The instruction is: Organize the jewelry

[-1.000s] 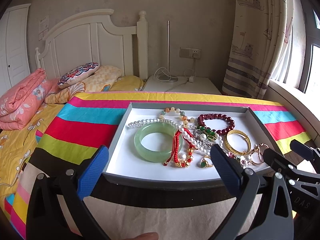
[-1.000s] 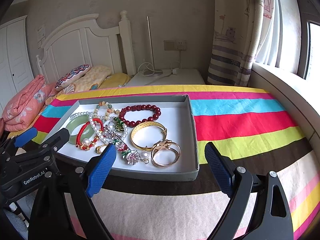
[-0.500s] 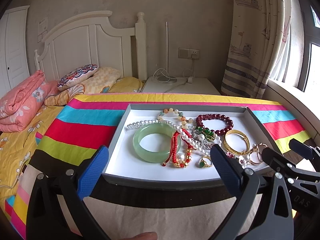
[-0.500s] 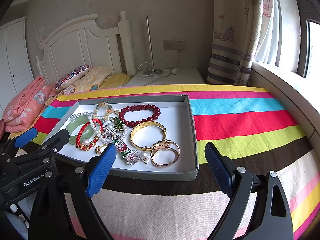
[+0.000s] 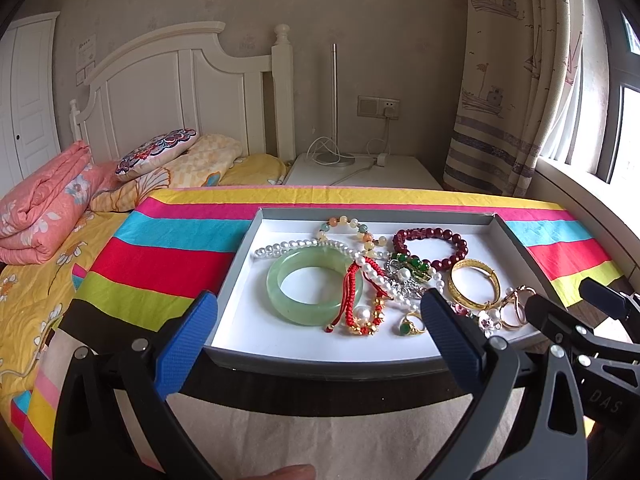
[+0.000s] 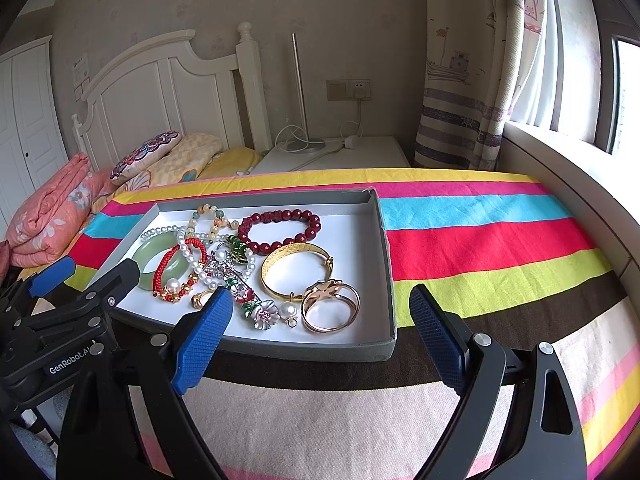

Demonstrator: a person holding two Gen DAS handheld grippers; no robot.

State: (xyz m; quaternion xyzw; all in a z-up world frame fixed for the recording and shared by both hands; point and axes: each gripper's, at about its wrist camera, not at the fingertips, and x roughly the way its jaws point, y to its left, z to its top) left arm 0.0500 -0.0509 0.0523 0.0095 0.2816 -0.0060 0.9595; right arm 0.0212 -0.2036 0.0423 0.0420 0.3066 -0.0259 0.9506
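Observation:
A grey tray (image 5: 320,364) (image 6: 384,240) with a white floor lies on the striped cloth and holds tangled jewelry. Inside are a pale green jade bangle (image 5: 294,310) (image 6: 150,254), a dark red bead bracelet (image 5: 430,248) (image 6: 280,232), a gold bangle (image 5: 474,290) (image 6: 296,272), a red cord bracelet with a pearl (image 5: 360,312) (image 6: 174,276), a pearl string (image 5: 296,245), a green-stone ring (image 5: 412,326) and rose-gold rings (image 6: 330,306). My left gripper (image 5: 316,344) hangs open just before the tray's near wall. My right gripper (image 6: 320,338) is open near the tray's right corner. Neither holds anything.
The striped cloth (image 6: 500,240) stretches right of the tray toward a window ledge (image 6: 560,176). Behind stand a white nightstand (image 5: 360,170) with a lamp and cables, a bed with pillows (image 5: 156,152) and a folded pink quilt (image 5: 40,208). A fingertip (image 5: 290,472) shows at the bottom edge.
Both views have shifted only slightly; the tray sits marginally farther left and higher in the left wrist view. The jewelry has not moved, and both grippers stay open.

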